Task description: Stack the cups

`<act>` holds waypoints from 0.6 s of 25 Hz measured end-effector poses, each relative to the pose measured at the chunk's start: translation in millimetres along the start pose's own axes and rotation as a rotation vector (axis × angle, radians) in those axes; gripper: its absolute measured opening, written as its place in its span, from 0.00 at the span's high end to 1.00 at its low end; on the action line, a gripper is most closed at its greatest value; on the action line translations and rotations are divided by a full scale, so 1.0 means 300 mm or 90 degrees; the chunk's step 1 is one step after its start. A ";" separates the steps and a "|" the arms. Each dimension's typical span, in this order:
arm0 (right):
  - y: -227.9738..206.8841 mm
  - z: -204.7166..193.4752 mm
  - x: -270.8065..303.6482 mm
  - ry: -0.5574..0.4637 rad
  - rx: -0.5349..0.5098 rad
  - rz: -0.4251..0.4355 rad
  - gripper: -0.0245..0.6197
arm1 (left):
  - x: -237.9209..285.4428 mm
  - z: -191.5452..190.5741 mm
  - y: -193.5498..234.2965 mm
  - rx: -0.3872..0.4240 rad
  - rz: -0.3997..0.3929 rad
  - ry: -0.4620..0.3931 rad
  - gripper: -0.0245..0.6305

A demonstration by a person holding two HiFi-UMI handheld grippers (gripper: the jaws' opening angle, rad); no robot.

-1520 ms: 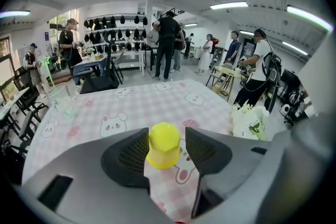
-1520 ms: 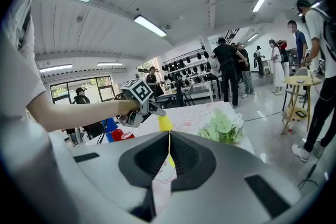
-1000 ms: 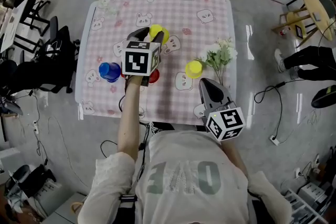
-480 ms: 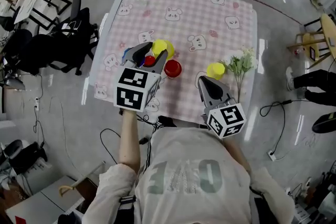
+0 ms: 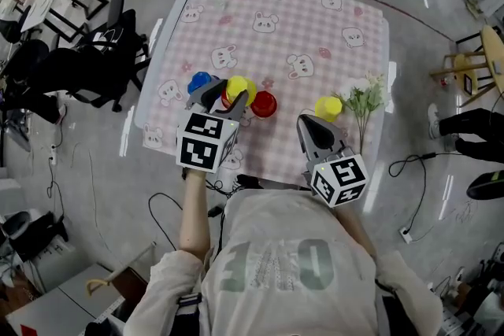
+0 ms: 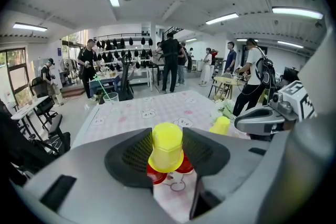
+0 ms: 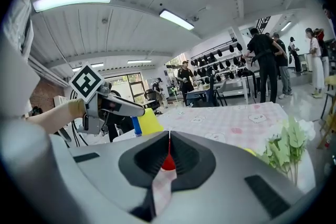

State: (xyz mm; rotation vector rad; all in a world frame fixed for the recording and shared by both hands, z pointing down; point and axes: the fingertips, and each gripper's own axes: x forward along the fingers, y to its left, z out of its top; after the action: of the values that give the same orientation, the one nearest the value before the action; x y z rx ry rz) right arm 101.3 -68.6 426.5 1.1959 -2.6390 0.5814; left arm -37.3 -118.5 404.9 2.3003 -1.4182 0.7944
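The left gripper (image 5: pixel 225 100) holds an upside-down yellow cup (image 6: pixel 167 144) tight, just over a red cup (image 6: pixel 156 174) at the table's (image 5: pixel 315 35) near left. The right gripper (image 7: pixel 168 144) is squeezed closed and empty. Next, I think, the yellow cup goes straight down onto the red one.

Left gripper view: yellow cup (image 6: pixel 167 147) and jaws cover most of the red cups (image 6: pixel 156 174).
Right gripper view: red cup (image 7: pixel 168 163) only a sliver between closed jaws. Second yellow cup (image 7: pixel 251 152) nearly all behind right gripper (image 7: pixel 168 139).
Head view: blue cup (image 5: pixel 201 81) part-covered by left gripper (image 5: pixel 234 93).
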 end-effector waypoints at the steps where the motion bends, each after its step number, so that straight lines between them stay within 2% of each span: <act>1: 0.000 0.001 0.002 0.001 -0.001 -0.001 0.92 | 0.004 -0.003 0.000 0.000 -0.002 0.000 0.66; 9: -0.019 -0.004 0.003 0.008 -0.002 -0.015 0.92 | 0.050 -0.038 -0.017 -0.007 -0.023 0.016 0.66; 15: -0.021 -0.014 0.001 0.010 -0.001 -0.018 0.92 | 0.051 -0.036 -0.017 -0.023 -0.029 0.003 0.66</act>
State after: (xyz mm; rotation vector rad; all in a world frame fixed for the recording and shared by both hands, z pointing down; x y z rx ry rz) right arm 106.0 -70.8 432.2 1.2212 -2.6043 0.5813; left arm -30.5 -121.1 423.0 2.2935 -1.3623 0.7544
